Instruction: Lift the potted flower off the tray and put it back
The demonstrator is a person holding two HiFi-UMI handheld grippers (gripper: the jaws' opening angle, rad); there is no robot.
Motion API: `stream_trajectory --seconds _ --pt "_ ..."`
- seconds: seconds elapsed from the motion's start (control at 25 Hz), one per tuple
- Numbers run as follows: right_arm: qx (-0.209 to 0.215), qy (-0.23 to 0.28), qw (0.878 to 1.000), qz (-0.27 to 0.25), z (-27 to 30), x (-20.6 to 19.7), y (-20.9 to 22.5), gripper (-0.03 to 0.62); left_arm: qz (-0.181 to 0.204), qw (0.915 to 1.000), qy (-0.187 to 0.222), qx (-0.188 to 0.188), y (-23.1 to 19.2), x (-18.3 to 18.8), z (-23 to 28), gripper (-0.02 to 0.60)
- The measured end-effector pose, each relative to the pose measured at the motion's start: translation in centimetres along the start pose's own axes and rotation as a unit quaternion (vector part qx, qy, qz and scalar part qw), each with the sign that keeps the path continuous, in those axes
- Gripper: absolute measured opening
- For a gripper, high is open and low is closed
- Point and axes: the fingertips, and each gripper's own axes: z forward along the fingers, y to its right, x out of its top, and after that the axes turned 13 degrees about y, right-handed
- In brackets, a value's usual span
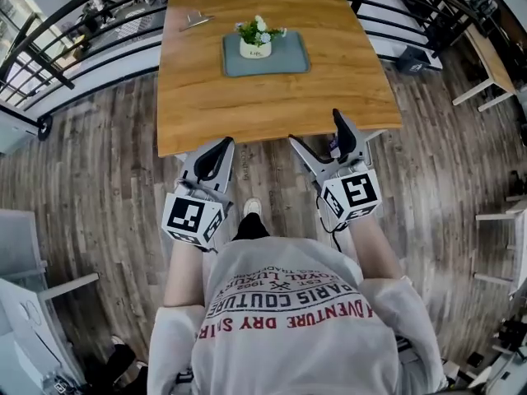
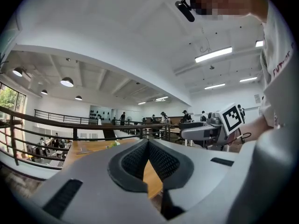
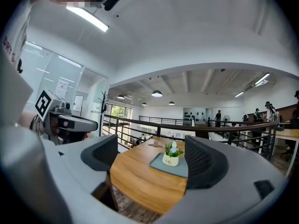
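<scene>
A small white pot of green and white flowers (image 1: 256, 38) stands upright on a grey-blue tray (image 1: 288, 58) at the far middle of a wooden table (image 1: 272, 97). Both grippers hang short of the table's near edge, well apart from the pot. My left gripper (image 1: 221, 148) is shut with its pads pressed together (image 2: 148, 146) and nothing between them. My right gripper (image 1: 317, 134) is open and empty. In the right gripper view (image 3: 152, 155) the pot (image 3: 171, 157) and tray (image 3: 180, 168) show between its spread pads, far ahead.
A small metal item (image 1: 193, 20) lies at the table's far left corner. A black railing (image 1: 74, 23) runs behind the table. Another wooden table (image 1: 494, 64) stands at the right, white furniture (image 1: 25, 303) at the lower left. Wood-plank floor (image 1: 99, 163) surrounds the table.
</scene>
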Motion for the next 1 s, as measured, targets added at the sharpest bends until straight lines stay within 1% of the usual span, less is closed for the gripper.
stream_trajectory --seconds 0.12,0.24,0.4,0.56,0.76,0.88,1.0 --pt "-0.009 -0.001 1.0 0.0 4.8 -0.7 1.6 0.433 0.007 0.9999 -0.001 -0.008 -4.4 -0.2 3.1 0.012" --pt "-0.009 -0.009 1.0 -0.002 8.4 -1.7 2.6 0.433 0.008 0.9999 0.001 -0.011 -7.9 -0.1 5.8 0.012" --pt "-0.001 -0.023 1.0 0.001 12.1 -2.9 3.6 0.433 0.002 0.9999 -0.002 -0.011 -11.1 -0.4 8.5 0.012" --pt "0.019 -0.041 0.999 0.003 14.8 -4.7 5.2 0.433 -0.004 0.9999 -0.011 -0.007 -12.8 -1.7 10.8 0.012" --pt "0.055 -0.055 0.997 0.009 18.1 -7.1 8.6 0.433 0.003 0.9996 -0.023 0.014 -14.2 -3.6 14.3 0.012" --pt "0.089 -0.068 0.994 0.017 20.5 -8.9 11.2 0.434 0.0 0.9989 -0.028 0.036 -15.1 -4.8 17.4 0.012" --pt "0.13 -0.087 0.988 0.016 23.2 -11.2 13.4 0.434 0.0 0.998 -0.029 0.056 -16.4 -6.1 20.8 0.012"
